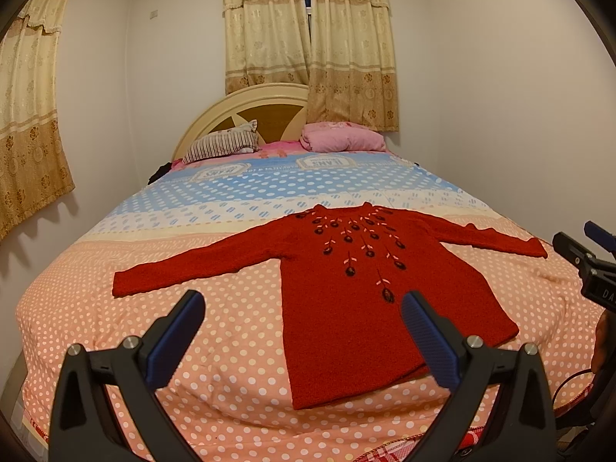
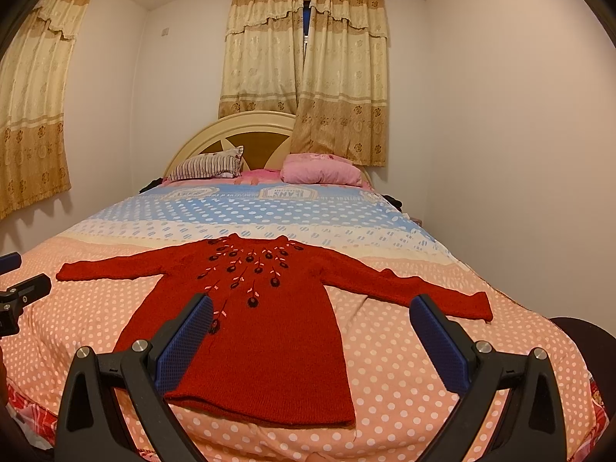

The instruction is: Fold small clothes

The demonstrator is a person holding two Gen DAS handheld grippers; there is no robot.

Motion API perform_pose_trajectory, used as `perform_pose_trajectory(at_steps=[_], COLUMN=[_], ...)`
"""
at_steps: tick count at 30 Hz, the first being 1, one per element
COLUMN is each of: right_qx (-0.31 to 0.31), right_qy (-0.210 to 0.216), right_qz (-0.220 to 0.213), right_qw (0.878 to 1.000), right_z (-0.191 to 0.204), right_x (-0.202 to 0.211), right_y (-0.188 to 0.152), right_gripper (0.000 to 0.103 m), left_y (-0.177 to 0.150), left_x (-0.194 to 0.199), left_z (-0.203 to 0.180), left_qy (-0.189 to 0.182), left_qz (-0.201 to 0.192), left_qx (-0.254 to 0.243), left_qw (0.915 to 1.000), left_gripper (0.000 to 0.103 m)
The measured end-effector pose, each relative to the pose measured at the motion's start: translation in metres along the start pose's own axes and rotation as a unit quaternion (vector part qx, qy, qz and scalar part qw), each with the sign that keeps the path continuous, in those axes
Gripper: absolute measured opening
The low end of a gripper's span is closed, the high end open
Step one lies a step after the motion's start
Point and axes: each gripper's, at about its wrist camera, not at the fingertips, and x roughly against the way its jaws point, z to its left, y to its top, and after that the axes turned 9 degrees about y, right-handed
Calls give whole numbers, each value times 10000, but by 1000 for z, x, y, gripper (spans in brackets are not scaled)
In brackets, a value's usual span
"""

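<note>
A small red knitted sweater with dark embroidered flowers lies flat and face up on the bed, both sleeves spread out, hem toward me. It also shows in the right wrist view. My left gripper is open and empty, held above the near edge of the bed over the sweater's lower left part. My right gripper is open and empty, held above the hem's right side. The right gripper's body shows at the right edge of the left wrist view.
The bed has a peach, white and blue polka-dot cover. A striped pillow and a pink pillow lie by the rounded headboard. Curtains hang behind. White walls stand close on both sides.
</note>
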Motion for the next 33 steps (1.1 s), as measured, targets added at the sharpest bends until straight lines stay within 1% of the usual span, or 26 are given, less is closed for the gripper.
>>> perform_pose_trajectory(at_steps=[23,29,33], right_qx=[27,135,155], right_qy=[17,86,253], right_qz=[47,29,45], right_qw=[10000,9999,9995], right_z=[-1,1,1], right_x=[-1,0,0], right_y=[-3,-3,-4], right_gripper=[102,102,102], left_y=[-2,-4,-6], left_x=[-1,-2,-6], left_z=[-1,-1,-1], left_qy=[-11,-7,-10], left_qz=[37,55,99], left_qx=[-1,-2,-18], left_qw=[10000,10000,9999], left_gripper=[103,103,103])
